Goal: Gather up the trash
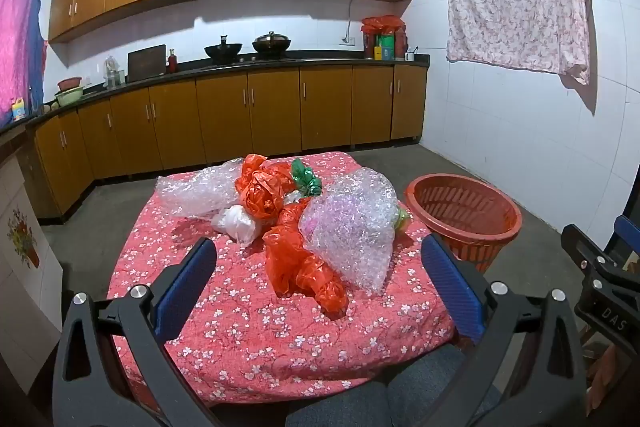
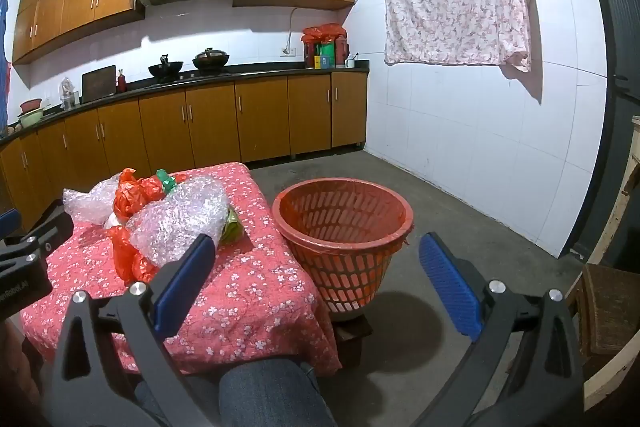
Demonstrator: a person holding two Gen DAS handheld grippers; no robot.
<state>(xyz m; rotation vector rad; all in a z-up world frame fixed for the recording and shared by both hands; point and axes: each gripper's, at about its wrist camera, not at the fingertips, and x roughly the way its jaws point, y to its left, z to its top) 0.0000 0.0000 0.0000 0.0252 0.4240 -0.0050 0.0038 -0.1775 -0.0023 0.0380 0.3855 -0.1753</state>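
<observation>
A green bag (image 2: 232,227) is mostly hidden behind bubble wrap (image 1: 352,227) in the trash heaped on the surface (image 1: 248,339). The basket (image 2: 344,223) stands just beside its right edge. Both left gripper (image 1: 320,291) and right gripper (image 2: 316,291) are held with jaws apart, nothing clamped.

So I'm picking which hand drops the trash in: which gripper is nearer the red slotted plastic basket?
Right. The right gripper hangs open just before the red slotted plastic basket; the left gripper sits open over the flowered table, basket off to its right.
</observation>
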